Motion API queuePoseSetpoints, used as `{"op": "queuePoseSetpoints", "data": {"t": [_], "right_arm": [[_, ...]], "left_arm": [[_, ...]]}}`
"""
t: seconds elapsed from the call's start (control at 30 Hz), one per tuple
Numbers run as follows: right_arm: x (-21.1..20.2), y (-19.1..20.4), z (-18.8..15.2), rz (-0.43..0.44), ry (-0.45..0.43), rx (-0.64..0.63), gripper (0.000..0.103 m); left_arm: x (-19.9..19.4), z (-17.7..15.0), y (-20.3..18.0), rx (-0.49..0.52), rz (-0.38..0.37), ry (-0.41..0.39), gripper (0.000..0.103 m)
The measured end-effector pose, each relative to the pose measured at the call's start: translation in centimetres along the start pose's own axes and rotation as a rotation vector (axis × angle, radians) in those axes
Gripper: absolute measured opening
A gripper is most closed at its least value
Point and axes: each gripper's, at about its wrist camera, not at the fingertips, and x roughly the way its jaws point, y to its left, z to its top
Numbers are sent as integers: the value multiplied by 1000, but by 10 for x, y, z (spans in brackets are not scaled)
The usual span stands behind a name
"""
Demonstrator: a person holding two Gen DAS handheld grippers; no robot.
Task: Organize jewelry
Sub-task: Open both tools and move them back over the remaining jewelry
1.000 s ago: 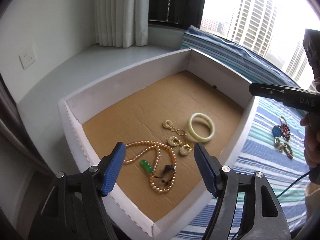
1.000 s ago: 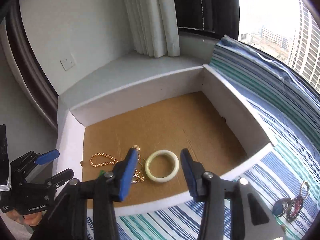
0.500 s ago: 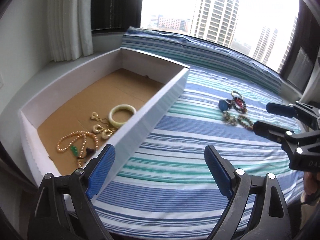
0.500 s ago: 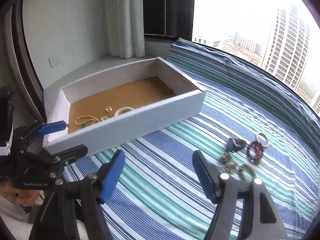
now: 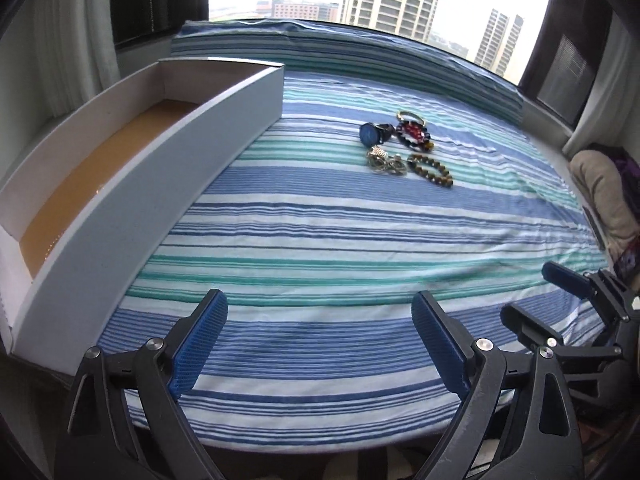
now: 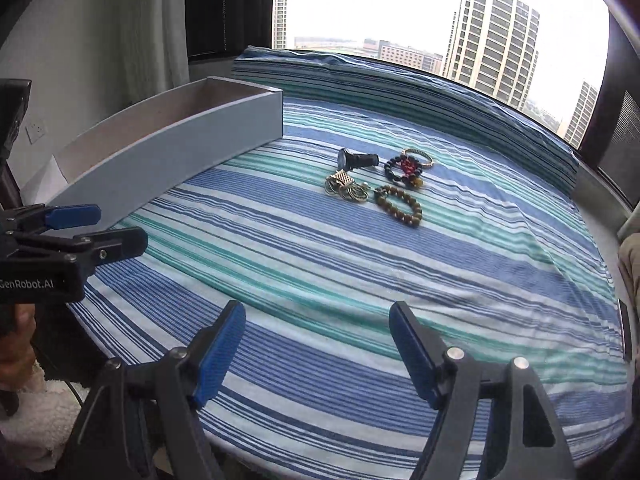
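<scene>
A small heap of jewelry lies on the striped cloth [image 5: 340,232]: a dark watch [image 5: 370,134] [image 6: 354,159], a red-and-black bead bracelet [image 5: 414,134], a thin gold bangle [image 6: 418,156], a brown bead bracelet [image 5: 430,168] [image 6: 398,205] and tangled gold chains [image 5: 384,160] [image 6: 344,188]. The white box [image 5: 140,184] [image 6: 180,144] with a brown cardboard floor stands to the left. My left gripper [image 5: 318,300] [image 6: 118,226] is open and empty, well short of the heap. The jaws of my right gripper [image 6: 317,310] [image 5: 532,292] are opening, with nothing between them.
The box's near wall hides its contents. A wide window with dark frames runs along the far edge. A beige cushion [image 5: 600,188] lies at the right end. A person's hand [image 6: 16,344] holds the left gripper, above a white fluffy cloth [image 6: 36,412].
Both grippers have swung from above the box to the right over the striped cloth and lower, and both have opened wider. The jewelry heap now lies ahead of them.
</scene>
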Motion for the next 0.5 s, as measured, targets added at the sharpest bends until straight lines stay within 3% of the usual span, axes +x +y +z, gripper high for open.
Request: {"op": "queuePoseSetpoints", "data": {"t": [0.2, 0.5], "right_arm": [[2, -15, -25, -4, 33, 76, 76], [-5, -1, -22, 9, -2, 52, 76]], "left_arm": [[5, -8, -7, 13, -5, 28, 94], [2, -11, 4, -14, 12, 22, 94]]}}
